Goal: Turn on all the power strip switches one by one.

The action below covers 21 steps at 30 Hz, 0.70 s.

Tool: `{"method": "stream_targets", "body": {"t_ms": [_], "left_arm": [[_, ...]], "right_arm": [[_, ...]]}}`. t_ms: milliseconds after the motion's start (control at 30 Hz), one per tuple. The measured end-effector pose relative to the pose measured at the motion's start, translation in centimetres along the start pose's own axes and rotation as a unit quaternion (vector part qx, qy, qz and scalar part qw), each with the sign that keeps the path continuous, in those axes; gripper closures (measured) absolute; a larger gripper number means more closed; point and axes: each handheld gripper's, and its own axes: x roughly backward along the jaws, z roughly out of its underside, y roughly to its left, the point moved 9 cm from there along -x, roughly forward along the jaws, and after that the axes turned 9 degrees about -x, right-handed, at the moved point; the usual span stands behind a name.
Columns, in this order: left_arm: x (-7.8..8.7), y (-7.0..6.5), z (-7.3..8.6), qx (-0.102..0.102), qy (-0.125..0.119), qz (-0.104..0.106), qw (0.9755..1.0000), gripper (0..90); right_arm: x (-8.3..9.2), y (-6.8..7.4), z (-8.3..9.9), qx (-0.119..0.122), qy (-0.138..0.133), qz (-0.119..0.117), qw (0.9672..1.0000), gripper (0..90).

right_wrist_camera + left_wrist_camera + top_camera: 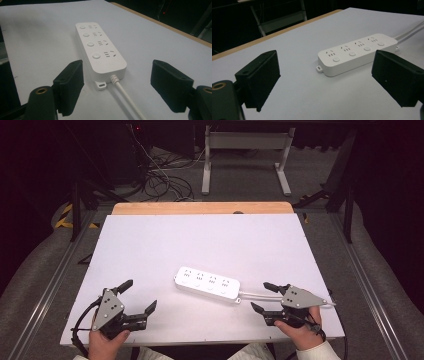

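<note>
A white power strip (207,283) with several sockets and round buttons lies flat on the white table top (200,245), near the middle front. Its white cable (260,295) runs right toward my right hand. My left gripper (140,296) rests at the front left, open and empty, its jaws pointing toward the strip (358,52) from a short way off. My right gripper (263,296) sits at the front right, open and empty. The strip's cable end (102,53) lies just ahead of its jaws, with the cable (127,100) passing between them.
A wooden strip (202,208) borders the table's far edge. Beyond it stand a white metal frame (245,155) and loose cables (160,180) on the floor. Metal rails (50,285) run along both sides of the table.
</note>
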Motion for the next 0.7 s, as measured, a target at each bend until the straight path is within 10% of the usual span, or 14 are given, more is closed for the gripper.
{"method": "stream_targets", "body": {"t_ms": [700], "left_arm": [[0.18, 0.2, -0.11, -0.003, -0.004, -0.013, 0.9999, 8.5]], "right_arm": [[0.08, 0.54, -0.92, 0.013, 0.003, -0.008, 0.9999, 32.9]]}}
